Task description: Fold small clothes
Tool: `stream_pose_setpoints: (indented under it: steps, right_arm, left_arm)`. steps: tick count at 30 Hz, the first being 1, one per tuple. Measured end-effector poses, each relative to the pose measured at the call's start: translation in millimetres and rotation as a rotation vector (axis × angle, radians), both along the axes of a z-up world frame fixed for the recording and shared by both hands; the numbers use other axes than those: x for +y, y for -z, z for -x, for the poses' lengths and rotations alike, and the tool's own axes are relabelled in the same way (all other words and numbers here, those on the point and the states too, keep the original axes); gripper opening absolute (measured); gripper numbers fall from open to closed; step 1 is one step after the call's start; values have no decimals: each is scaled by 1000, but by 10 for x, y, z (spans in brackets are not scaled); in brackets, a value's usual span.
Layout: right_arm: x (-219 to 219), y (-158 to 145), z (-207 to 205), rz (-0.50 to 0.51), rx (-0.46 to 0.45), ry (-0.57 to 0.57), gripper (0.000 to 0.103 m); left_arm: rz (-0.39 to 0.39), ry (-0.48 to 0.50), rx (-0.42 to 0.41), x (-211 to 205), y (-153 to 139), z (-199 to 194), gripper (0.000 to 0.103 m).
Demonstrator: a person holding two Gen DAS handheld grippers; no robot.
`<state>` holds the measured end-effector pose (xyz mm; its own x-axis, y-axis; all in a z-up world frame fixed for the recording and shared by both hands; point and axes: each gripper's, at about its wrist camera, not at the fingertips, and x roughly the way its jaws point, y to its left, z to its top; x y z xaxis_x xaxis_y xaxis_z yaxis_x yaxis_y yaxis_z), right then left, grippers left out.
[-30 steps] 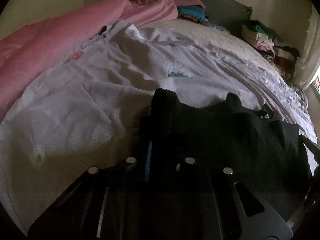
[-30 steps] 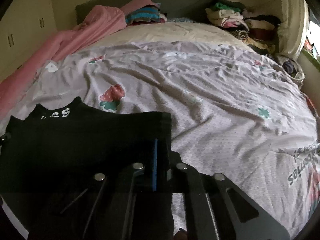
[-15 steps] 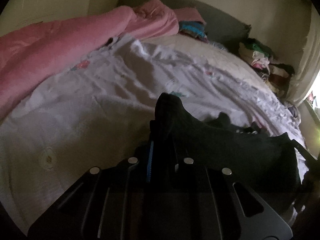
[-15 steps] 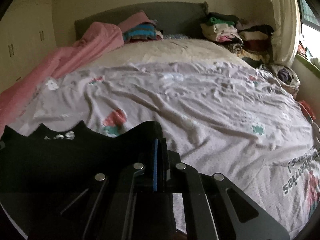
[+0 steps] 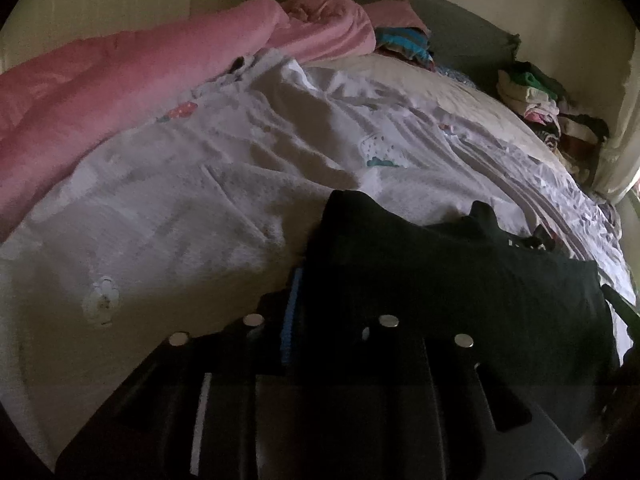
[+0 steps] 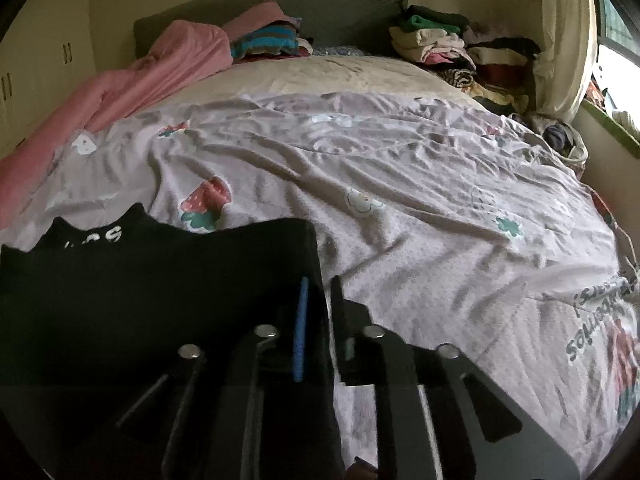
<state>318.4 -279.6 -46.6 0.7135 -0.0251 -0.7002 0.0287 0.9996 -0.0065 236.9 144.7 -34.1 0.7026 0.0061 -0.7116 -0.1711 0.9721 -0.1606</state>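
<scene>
A small black garment (image 5: pixel 460 276) with white lettering lies on the lilac printed bedcover (image 5: pixel 200 200). My left gripper (image 5: pixel 320 288) is shut on the garment's left edge, which stands up between the fingers. In the right wrist view the same black garment (image 6: pixel 160 280) spreads to the left. My right gripper (image 6: pixel 320 300) is shut on its right edge, low over the bedcover (image 6: pixel 400 200).
A pink duvet (image 5: pixel 120 92) is heaped along the left side. Folded striped clothes (image 6: pixel 268 40) sit at the headboard (image 6: pixel 340 4). A pile of clothes (image 6: pixel 452 48) fills the far right corner by a curtain (image 6: pixel 560 32). Cupboards (image 6: pixel 36 60) stand at left.
Both grippers rose with the garment's edge half a second ago, then dropped again and carried it farther up the bed. The garment's fold now lies flatter on the bedcover.
</scene>
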Motion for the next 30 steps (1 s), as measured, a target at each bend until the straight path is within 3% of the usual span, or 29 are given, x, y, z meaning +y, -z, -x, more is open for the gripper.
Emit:
stream_pose_setpoints:
  steps: [3, 8, 10, 17, 24, 30]
  right_arm:
    - [22, -63, 135, 1, -10, -17, 31]
    - [132, -196, 440, -15, -34, -86, 38]
    - [196, -227, 557, -15, -31, -121, 47]
    - [458, -237, 876, -13, -9, -230, 50]
    - [608, -205, 1066, -3, 6, -256, 52]
    - [586, -80, 1073, 13, 74, -245, 52]
  left_arm:
    - [-17, -3, -18, -24, -82, 99, 22]
    - [-25, 4, -59, -144, -229, 292, 38]
    - [-22, 36, -68, -269, -270, 368, 44]
    - [-51, 142, -10, -689, -176, 479, 56]
    - [-95, 186, 34, -915, -39, 604, 57]
    - [-80, 199, 52, -959, 20, 686, 57]
